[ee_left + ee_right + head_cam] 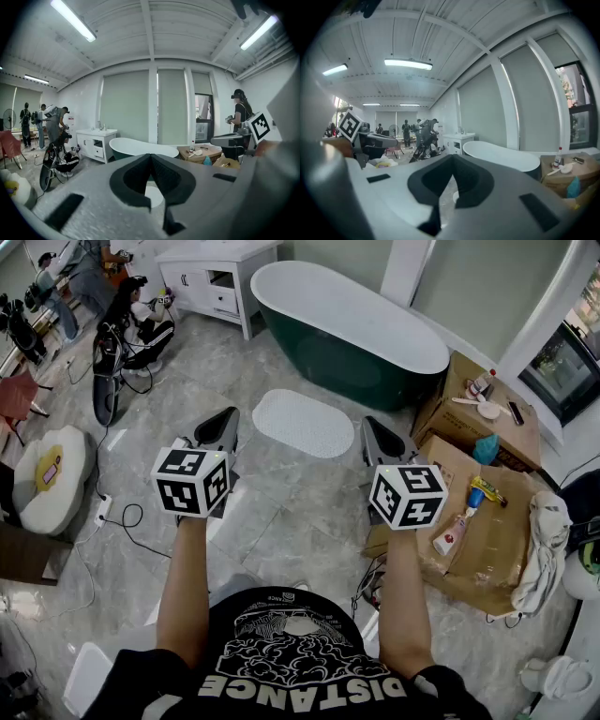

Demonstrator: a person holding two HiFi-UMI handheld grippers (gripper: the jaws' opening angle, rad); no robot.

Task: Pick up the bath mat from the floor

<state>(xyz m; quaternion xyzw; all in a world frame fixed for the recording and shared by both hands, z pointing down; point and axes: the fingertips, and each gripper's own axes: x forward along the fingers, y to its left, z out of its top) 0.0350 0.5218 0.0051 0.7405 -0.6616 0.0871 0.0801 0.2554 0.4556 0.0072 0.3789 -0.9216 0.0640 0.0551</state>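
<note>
A white oval bath mat (303, 423) lies flat on the grey marble floor in front of the dark green bathtub (349, 329). In the head view my left gripper (228, 415) is held above the floor to the mat's left, jaws shut and empty. My right gripper (372, 426) hovers just right of the mat, also shut with nothing in it. In the left gripper view a sliver of the mat (151, 196) shows below the closed left gripper (151, 155). The right gripper view shows a sliver of the mat (455, 197) past the closed right gripper (452, 158).
Flattened cardboard (487, 540) with bottles and a cardboard box (478, 409) sit to the right. A white vanity (217, 277) stands at the back left. People (141, 320) and gear crowd the far left. A cable (122, 521) runs over the floor at left.
</note>
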